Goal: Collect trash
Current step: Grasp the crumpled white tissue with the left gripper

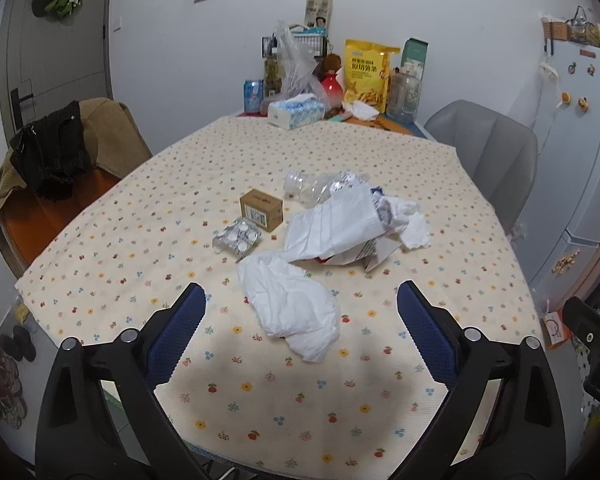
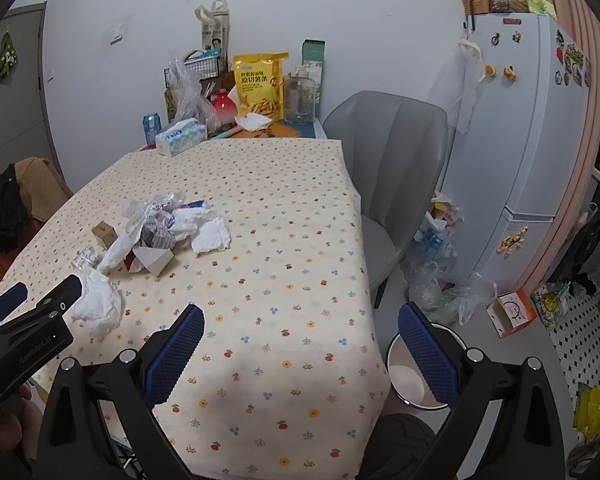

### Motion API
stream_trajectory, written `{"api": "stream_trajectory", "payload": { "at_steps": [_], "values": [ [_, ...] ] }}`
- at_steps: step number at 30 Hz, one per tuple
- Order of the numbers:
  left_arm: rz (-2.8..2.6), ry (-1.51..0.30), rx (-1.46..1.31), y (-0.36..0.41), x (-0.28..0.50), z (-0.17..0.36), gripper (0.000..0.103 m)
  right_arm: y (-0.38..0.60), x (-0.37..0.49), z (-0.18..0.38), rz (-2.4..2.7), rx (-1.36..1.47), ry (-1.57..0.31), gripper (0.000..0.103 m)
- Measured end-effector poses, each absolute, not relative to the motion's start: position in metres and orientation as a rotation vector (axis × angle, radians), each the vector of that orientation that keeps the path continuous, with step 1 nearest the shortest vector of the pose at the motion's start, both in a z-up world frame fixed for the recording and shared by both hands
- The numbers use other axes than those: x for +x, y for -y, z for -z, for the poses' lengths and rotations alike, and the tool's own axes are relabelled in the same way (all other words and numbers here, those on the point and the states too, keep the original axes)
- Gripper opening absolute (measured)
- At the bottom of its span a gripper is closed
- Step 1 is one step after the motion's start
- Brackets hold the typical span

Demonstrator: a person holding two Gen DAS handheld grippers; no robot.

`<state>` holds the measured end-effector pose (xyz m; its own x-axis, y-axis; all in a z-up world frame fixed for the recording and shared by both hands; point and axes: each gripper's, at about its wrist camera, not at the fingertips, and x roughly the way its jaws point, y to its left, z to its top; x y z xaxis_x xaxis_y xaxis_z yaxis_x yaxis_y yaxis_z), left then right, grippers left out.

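Observation:
A trash pile lies on the flowered tablecloth (image 1: 140,240): a crumpled white tissue (image 1: 292,304) nearest me, a white paper bag (image 1: 336,224), a crushed clear bottle (image 1: 312,186), a small brown box (image 1: 262,210) and a pill blister (image 1: 236,238). My left gripper (image 1: 300,308) is open and empty, with the tissue between its fingers. My right gripper (image 2: 300,328) is open and empty over the table's front right corner. The pile (image 2: 160,228) and the tissue (image 2: 98,306) lie to its left. A white bin (image 2: 408,376) stands on the floor beside the table.
A tissue box (image 1: 296,112), a yellow snack bag (image 1: 366,76), a can (image 1: 253,94) and jars stand at the table's far end. A grey chair (image 2: 388,168) is at the right, a chair with clothes (image 1: 56,152) at the left. A fridge (image 2: 532,128) and floor bags (image 2: 440,280) are at the right.

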<state>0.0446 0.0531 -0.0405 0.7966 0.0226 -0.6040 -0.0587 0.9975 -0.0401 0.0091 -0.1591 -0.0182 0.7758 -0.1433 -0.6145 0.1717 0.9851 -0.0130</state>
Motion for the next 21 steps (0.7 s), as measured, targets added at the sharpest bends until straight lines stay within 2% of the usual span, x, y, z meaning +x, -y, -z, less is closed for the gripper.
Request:
{"api": "stream_trajectory", "payload": {
  "at_steps": [7,13,14,16,17,21],
  "values": [
    [-0.062,-0.73,-0.068,-0.06,0.07,0.069,0.089,0.157,0.025,0.038,0.145,0.046,-0.712,0.093],
    [-0.073,-0.764,-0.079,-0.064,0.086,0.08,0.078,0.152,0.038,0.049,0.108,0.047,-0.746,0.09],
    [-0.067,-0.773,-0.089,-0.066,0.089,0.081,0.07,0.151,0.04,0.05,0.103,0.047,-0.748,0.091],
    [-0.054,-0.797,-0.116,-0.07,0.095,0.084,0.037,0.148,0.045,0.052,0.091,0.047,-0.756,0.09],
    [-0.053,-0.807,-0.134,-0.073,0.097,0.085,0.013,0.148,0.047,0.052,0.086,0.047,-0.76,0.09],
    [-0.055,-0.758,-0.136,-0.075,0.095,0.072,0.009,0.14,0.057,0.052,0.058,0.051,-0.769,0.086]
  ]
}}
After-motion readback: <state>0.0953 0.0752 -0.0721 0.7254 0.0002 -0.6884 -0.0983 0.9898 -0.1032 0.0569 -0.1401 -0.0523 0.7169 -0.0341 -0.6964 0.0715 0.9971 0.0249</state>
